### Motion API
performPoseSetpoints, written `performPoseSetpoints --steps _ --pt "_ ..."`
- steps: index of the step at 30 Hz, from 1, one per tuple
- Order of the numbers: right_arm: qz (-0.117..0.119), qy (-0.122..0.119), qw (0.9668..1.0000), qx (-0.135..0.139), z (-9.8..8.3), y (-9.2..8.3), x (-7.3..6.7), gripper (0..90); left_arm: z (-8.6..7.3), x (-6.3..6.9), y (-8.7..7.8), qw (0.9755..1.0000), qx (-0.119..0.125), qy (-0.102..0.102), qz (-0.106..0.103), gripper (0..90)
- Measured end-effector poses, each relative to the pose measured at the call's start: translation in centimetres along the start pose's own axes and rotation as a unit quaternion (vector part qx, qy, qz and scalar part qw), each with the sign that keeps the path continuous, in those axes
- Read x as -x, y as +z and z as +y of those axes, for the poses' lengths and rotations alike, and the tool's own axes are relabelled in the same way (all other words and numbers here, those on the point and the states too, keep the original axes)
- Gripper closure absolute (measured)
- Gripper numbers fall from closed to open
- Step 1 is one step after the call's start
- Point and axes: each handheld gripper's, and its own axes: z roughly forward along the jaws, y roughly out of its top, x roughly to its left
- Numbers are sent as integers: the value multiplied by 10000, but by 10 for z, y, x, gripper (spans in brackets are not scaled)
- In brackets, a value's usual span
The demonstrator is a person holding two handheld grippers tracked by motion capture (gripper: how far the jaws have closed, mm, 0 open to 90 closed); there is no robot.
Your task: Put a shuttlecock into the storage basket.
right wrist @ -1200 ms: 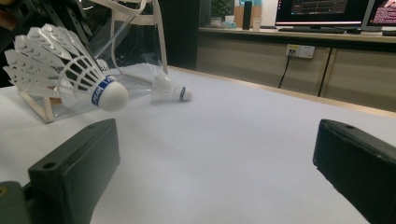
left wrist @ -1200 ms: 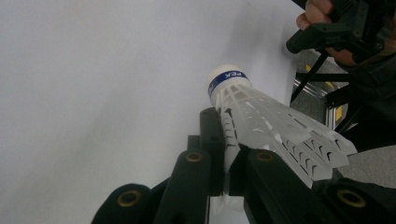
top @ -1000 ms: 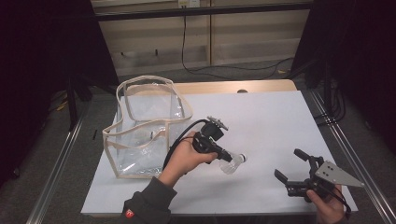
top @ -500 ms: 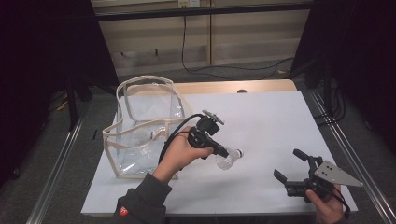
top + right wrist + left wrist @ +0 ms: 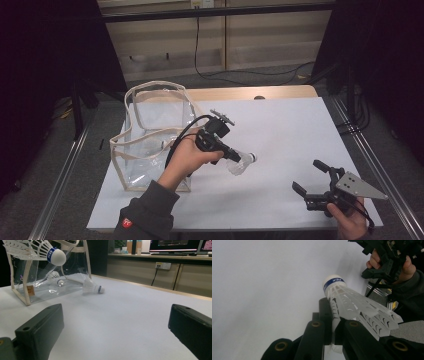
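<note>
Left claw (image 5: 332,322) pinches a white mesh-skirted plastic shuttlecock (image 5: 352,305); right claw (image 5: 115,330) gapes wide.

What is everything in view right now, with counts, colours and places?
held shuttlecock: one, white with blue band, in the left claw
loose shuttlecock: one, white with blue band, lying on the sheet by the bag
bagged shuttlecock: one, white, inside the bag
bag: one, clear with beige trim, table's left
sheet: one, white, covering the table
left claw: black, shut on the skirt
right claw: black, open, near right corner
</note>
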Motion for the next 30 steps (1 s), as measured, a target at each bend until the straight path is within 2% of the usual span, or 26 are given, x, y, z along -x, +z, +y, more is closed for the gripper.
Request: performPoseSetpoints --steps 7,8,9,12,14,17,23,30 --pt "8 5 10000 12 0 0 0 0 2 -1 -5 10000 -63 13 36 896" --pt "11 5 10000 9 0 0 0 0 3 0 -5 10000 -37 -40 52 896" --pt "15 17 10000 3 0 0 0 0 3 -1 -6 9999 -87 28 56 896" --pt "22 17 10000 5 0 0 0 0 5 -1 -9 10000 -77 27 58 896" --pt "27 35 10000 -3 0 0 0 0 5 0 -11 10000 -18 -45 38 896" --pt "36 42 10000 1 0 0 0 0 6 -2 -15 9999 -83 2 85 896" --pt "21 33 10000 16 0 0 0 0 9 -3 -21 9999 -34 -63 116 896" --pt "23 26 10000 -10 0 0 -1 2 12 -3 -25 9998 -108 -15 158 896"
